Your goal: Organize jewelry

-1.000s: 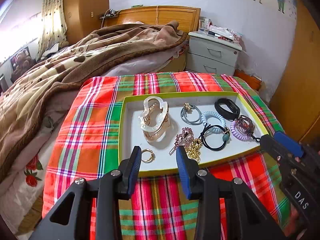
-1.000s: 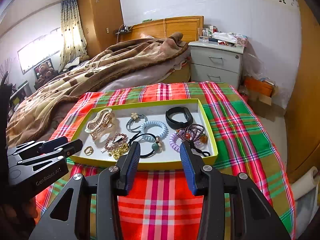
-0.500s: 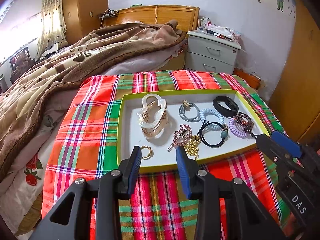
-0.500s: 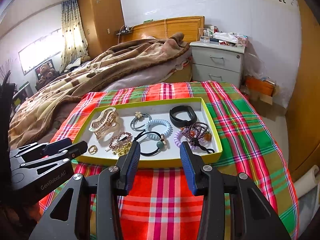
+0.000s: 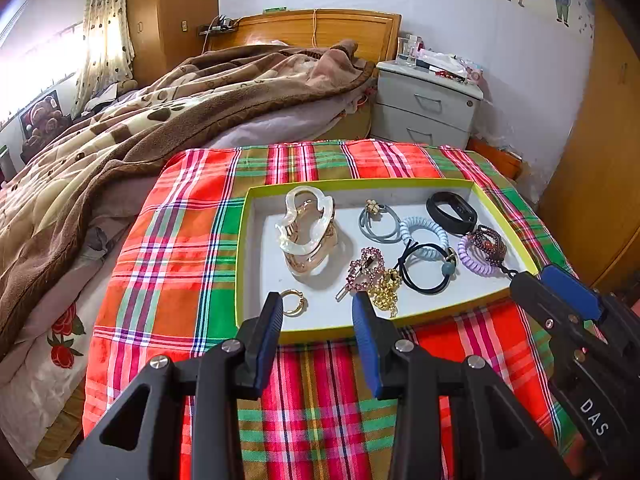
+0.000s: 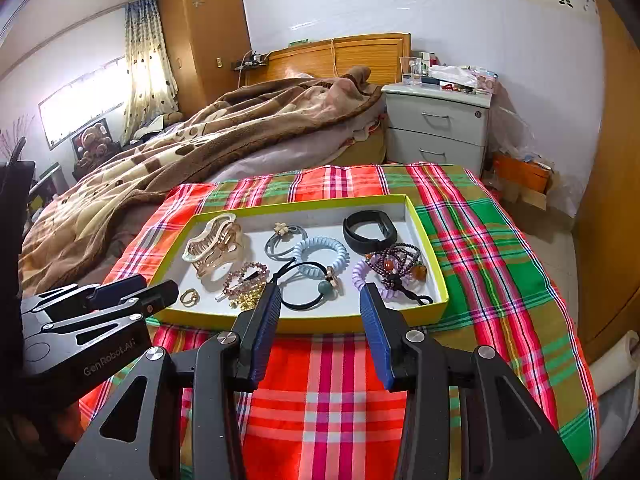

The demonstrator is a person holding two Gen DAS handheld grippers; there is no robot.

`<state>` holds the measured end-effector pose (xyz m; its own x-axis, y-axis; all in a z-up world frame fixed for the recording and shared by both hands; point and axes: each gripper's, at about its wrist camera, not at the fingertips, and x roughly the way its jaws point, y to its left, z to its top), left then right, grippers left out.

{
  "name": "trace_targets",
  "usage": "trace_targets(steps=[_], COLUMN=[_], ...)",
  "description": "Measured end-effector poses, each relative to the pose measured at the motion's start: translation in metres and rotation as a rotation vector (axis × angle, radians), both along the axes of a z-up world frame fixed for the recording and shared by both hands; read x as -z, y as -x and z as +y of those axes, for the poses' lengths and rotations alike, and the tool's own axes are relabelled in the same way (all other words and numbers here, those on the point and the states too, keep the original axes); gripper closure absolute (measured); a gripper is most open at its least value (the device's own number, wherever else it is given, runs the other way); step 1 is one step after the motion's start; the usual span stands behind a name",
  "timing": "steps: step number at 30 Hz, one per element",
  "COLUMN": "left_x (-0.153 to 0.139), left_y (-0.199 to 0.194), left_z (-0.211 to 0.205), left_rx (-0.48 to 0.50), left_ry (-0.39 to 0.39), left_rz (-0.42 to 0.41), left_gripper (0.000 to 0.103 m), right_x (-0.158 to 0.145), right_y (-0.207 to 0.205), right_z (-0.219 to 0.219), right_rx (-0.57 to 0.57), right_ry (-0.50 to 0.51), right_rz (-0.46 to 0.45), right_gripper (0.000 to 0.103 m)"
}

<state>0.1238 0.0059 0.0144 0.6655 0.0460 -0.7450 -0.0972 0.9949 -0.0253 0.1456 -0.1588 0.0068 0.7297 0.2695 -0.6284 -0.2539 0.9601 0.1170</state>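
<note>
jewelry sits in a shallow tray (image 5: pixel 241 264) with a yellow-green rim and white floor, placed on a desk covered by a red, green and orange plaid cloth (image 5: pixel 172 248).

tray contents, left wrist view:
- translucent white hair claw (image 5: pixel 304 220) lying on top of a rose-gold claw (image 5: pixel 310 262), left of centre.
- gold ring (image 5: pixel 294 302) near the front left corner, just beside the left fingertip of the left gripper (image 5: pixel 318 306).
- pink rhinestone clip (image 5: pixel 362 266) touching a gold chain cluster (image 5: pixel 385 286).
- grey hair tie with a small flower (image 5: pixel 378 220), light blue spiral tie (image 5: pixel 422 236), black elastic with a teal bead (image 5: pixel 426 270); these overlap one another.
- black wristband (image 5: pixel 451 213) at the far right corner.
- purple spiral tie (image 5: pixel 476 258) under a dark beaded bracelet (image 5: pixel 486 240); the black cord trailing from the bracelet appears to reach the front rim, though the view there is partly blocked.

left gripper: released, jaws apart, nothing between the pads, positioned above the tray's front rim.

right gripper (image 6: pixel 320 300): released, jaws apart and empty, positioned over the front rim near the black elastic.

beyond the desk: bed with a brown patterned blanket (image 5: pixel 160 120) and a grey nightstand (image 5: pixel 428 108).
</note>
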Motion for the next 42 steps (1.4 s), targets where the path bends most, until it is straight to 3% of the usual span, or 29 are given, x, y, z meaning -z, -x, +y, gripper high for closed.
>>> trace_targets(steps=[42], left_x=[0.0029], left_y=[-0.0021], left_z=[0.0066], left_rx=[-0.013], left_ry=[0.013], left_rz=[0.009], left_gripper=[0.065], right_x=[0.0019], right_y=[0.0011], right_z=[0.0037], right_rx=[-0.004], right_ry=[0.009], right_rz=[0.006], right_gripper=[0.061])
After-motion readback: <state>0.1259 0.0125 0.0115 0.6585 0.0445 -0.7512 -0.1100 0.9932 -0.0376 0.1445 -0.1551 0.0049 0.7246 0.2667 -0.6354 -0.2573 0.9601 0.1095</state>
